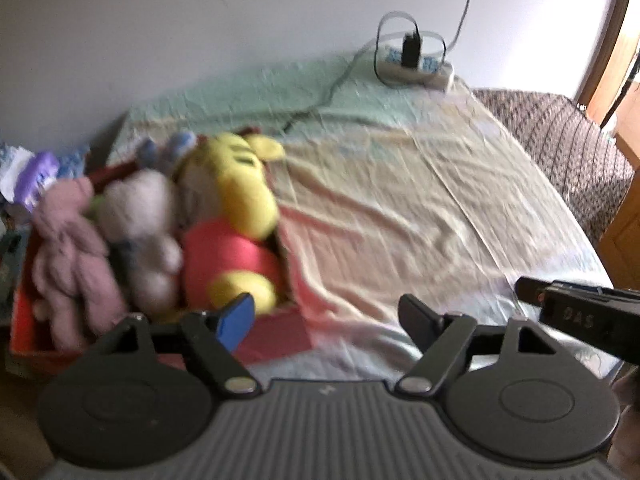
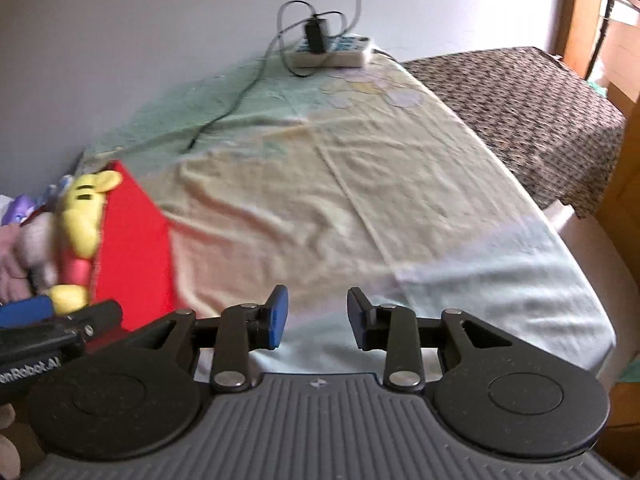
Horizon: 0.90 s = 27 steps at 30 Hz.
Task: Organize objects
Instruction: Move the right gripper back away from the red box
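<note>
A red box [image 1: 280, 332] sits on the bed at the left and holds several plush toys: a yellow bear in a red shirt [image 1: 236, 216], a grey-white bear [image 1: 144, 232] and a pink rabbit [image 1: 68, 248]. My left gripper [image 1: 326, 320] is open and empty, just in front of the box's near right corner. My right gripper [image 2: 318, 316] is open and empty over the bare sheet, right of the box [image 2: 136, 248]. The yellow bear [image 2: 82, 216] shows above the box wall in the right wrist view. Each gripper shows at the edge of the other's view.
The bed sheet [image 1: 420, 208] is wrinkled, pale green and cream. A white power strip [image 1: 416, 68] with a black plug and cables lies at the far end by the wall. A brown patterned cover [image 2: 520, 112] lies to the right. Clutter lies left of the box.
</note>
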Tool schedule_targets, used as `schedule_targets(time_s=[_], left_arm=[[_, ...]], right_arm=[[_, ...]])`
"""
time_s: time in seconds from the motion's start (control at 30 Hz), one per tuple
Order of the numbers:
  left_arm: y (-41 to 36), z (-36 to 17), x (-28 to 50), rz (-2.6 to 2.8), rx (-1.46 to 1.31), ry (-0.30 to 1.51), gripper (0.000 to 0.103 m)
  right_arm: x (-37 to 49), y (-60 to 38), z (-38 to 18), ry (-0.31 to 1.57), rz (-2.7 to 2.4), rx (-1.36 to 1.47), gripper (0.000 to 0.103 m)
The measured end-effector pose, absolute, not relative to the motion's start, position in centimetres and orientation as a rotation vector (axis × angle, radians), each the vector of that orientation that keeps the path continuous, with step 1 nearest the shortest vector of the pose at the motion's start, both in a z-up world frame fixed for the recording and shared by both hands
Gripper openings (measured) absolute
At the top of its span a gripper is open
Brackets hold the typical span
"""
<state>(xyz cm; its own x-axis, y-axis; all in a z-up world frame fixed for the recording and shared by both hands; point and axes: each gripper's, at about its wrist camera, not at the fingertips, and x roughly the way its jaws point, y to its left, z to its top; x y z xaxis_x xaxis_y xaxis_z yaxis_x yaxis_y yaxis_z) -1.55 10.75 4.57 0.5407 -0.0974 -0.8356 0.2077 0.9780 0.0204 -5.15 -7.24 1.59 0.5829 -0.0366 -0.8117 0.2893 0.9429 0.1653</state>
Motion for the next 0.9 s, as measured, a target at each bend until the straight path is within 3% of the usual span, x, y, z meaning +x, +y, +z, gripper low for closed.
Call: schedule_targets(time_s=[0.17, 0.6, 0.9], left_arm=[[8.2, 3.0, -1.8, -0.173, 0.148, 1.040, 0.077], [5.5, -0.7, -2.2, -0.118, 0.138, 1.168, 0.070], [5.5, -0.8, -2.9, -0.090, 0.151, 1.169, 0.070]], right_arm=[[-5.9, -9.2, 0.7, 0.958, -0.224, 0.294, 0.044], [-6.2, -11.3, -1.1, 0.986, -0.217, 0.253, 0.045], [-5.9, -10.1, -1.2, 0.980, -0.192, 0.224, 0.058]])
